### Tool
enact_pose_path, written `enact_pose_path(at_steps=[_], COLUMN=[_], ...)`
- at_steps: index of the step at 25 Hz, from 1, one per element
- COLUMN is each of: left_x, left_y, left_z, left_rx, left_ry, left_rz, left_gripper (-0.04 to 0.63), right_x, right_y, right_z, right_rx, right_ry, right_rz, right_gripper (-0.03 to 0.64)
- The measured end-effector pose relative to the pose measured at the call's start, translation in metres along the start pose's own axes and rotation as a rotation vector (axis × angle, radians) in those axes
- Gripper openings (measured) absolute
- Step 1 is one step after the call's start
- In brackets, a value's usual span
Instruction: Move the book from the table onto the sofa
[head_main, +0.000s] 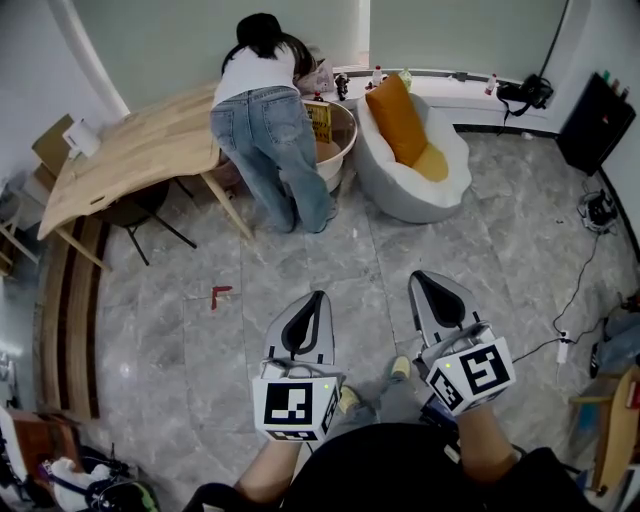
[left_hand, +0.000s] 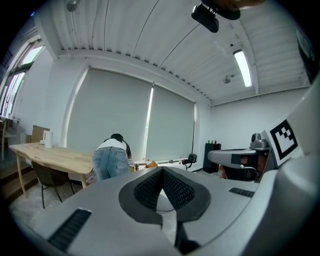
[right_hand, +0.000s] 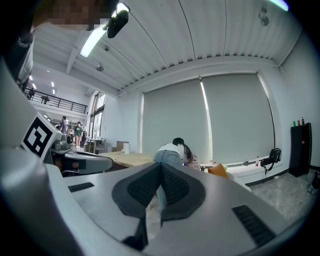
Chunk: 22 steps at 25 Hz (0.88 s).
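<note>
Marble-floored room, approach step: left gripper (head_main: 316, 300) and right gripper (head_main: 420, 280), jaws together and empty, well apart from yellow book (head_main: 319, 120) upright on round table (head_main: 350, 128) beside sofa (head_main: 385, 180); next: advance, open jaws.

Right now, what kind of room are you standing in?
Probably a big workroom or studio set up like a living room: there's a long wooden table, a white sofa with an orange cushion, and a strip light overhead.
</note>
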<state>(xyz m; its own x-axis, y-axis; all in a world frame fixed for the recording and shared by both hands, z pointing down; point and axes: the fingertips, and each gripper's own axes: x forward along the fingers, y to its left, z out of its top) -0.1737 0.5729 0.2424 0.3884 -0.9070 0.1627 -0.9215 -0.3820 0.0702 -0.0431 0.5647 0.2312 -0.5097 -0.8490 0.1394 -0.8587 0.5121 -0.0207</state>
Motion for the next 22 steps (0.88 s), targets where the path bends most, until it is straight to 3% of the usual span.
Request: enact_pose_path(at_steps=[10, 22], left_x=[0.007, 0.036], left_y=[-0.003, -0.026], left_z=[0.004, 0.008], left_rx=[0.017, 0.032], left_ry=[-0.009, -0.031], left_rz=[-0.015, -0.055], left_gripper=[0.008, 0.008], right_x=[0.002, 0.01], right_y=[-0.004, -0.04], right_z=[0.003, 0.0], right_rx=[-0.005, -0.005], right_ry=[-0.015, -0.018], right_rz=[-0.008, -0.009], right_gripper=[0.006, 0.008])
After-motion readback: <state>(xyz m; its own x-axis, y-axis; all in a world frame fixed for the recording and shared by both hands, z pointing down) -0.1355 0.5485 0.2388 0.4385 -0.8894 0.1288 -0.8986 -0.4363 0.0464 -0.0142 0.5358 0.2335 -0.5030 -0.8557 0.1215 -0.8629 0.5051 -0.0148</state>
